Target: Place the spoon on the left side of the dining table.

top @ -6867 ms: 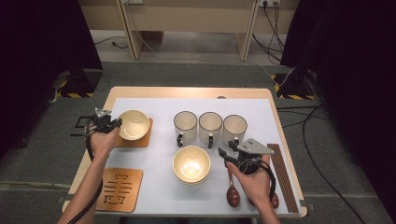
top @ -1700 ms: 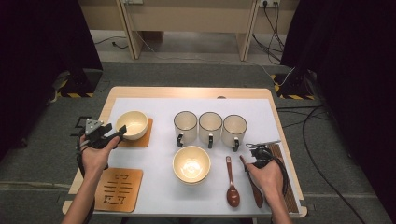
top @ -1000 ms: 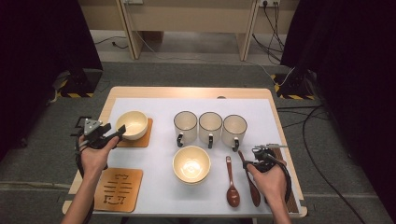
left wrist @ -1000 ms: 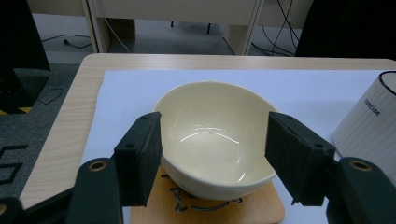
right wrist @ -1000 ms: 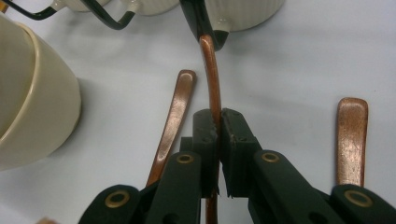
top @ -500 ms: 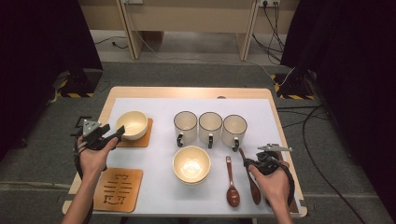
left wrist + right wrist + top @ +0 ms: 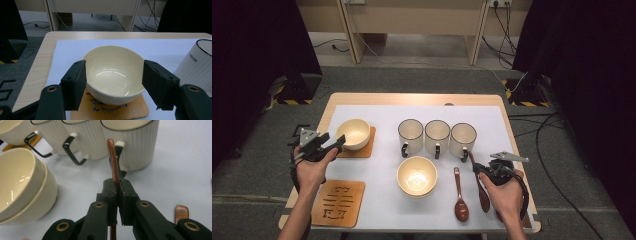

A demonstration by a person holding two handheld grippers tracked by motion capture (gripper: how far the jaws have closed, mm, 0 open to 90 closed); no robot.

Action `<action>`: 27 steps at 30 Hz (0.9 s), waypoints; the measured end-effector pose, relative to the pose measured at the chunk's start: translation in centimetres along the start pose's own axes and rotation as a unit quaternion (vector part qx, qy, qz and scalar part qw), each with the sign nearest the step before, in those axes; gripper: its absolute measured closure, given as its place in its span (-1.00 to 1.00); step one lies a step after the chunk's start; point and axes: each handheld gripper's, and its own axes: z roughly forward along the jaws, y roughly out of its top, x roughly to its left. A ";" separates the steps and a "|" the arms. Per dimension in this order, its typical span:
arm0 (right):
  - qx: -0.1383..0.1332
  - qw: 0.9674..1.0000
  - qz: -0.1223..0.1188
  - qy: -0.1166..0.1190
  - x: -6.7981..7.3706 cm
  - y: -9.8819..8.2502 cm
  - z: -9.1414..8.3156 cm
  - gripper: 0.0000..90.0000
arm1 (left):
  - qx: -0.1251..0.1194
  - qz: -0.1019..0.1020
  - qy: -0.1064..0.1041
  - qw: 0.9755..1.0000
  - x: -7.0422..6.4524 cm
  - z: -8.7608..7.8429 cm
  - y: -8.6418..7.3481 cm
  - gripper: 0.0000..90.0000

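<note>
Near the table's right edge, right gripper point(image 7: 475, 169) clamps a spoon point(image 7: 482, 192); left gripper point(image 7: 334, 144) open.

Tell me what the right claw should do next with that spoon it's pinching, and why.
Probably lift it a little. The right claw is shut on the handle of a wooden spoon, whose bowl end seems to lie on the white mat beside the second spoon. Its handle tip sits close to the nearest mug, so rising first should clear both before carrying it anywhere.
</note>
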 end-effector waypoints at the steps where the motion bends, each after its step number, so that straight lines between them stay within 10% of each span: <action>1: -0.002 1.000 0.001 0.000 0.1 0.1 -0.1 0.89 | 0.000 -0.001 -0.001 1.000 0.0 0.0 0.0 -0.21; 27: -0.093 0.995 -0.031 0.015 0.8 2.5 -0.4 0.90 | -0.005 0.006 -0.009 1.000 -0.9 -1.3 0.3 -0.21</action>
